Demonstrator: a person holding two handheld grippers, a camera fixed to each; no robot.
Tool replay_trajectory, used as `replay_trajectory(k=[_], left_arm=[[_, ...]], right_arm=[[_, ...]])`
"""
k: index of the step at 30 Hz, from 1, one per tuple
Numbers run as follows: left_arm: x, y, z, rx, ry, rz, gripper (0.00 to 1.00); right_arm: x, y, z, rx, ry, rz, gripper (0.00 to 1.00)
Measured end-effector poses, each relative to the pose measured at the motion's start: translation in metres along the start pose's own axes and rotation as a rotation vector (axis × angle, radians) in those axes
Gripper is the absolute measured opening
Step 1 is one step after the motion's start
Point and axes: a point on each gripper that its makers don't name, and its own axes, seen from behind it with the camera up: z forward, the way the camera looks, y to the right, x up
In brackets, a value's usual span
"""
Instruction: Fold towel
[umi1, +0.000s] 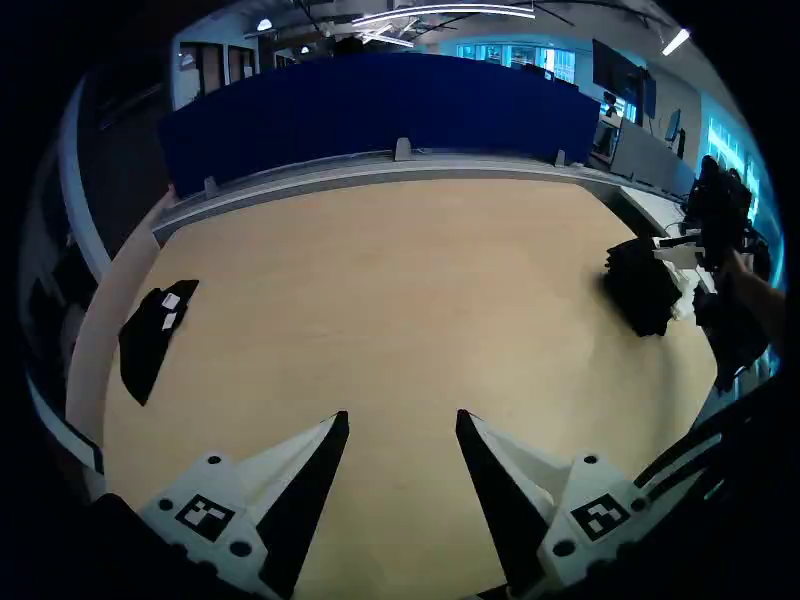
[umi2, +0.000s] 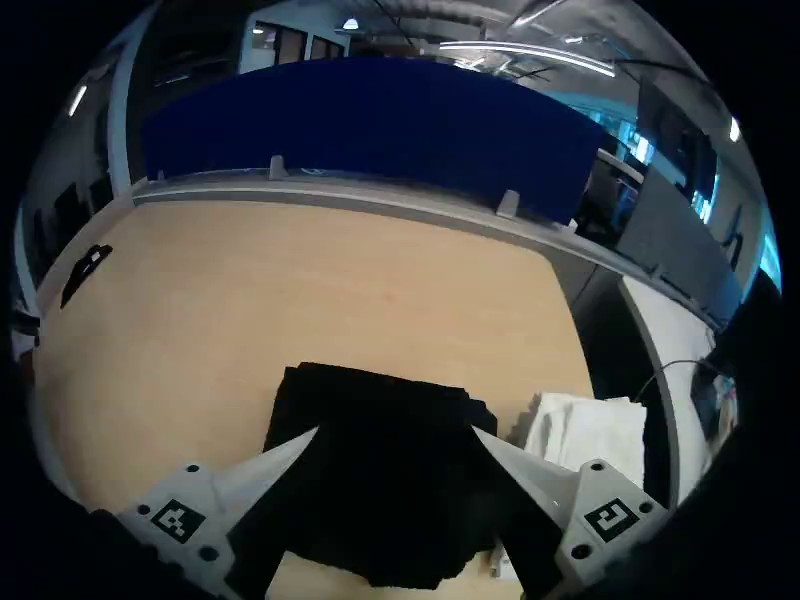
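While the black towel (umi2: 380, 470) is lying as a thick bundle just beside the white stack (umi2: 590, 430), no flat, squared fold is showing; folding looks mostly ahead. Right gripper (umi2: 395, 432) is straddling it, fingers spread wide. Left gripper (umi1: 400, 415) is hovering over the tabletop (umi1: 400, 280) well apart from the stack, fingers parted and empty.

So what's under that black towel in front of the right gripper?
The wooden table; a white towel lies beside the black towel. Anything beneath it is covered.

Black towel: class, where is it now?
In the right gripper view, the black towel lies on the table between the fingers of the right claw, a white cloth at its right.
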Motion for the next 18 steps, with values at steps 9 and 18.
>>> replay_trajectory(k=[9,18], left_arm=[[-0.001,-0.005,0.002,0.011,-0.005,-0.007,0.79],[-0.007,-0.006,0.002,0.019,-0.013,-0.012,0.79]], right_arm=[[-0.008,0.004,0.019,0.008,-0.033,0.022,0.99],[-0.018,0.011,0.037,0.006,-0.077,0.020,0.99]])
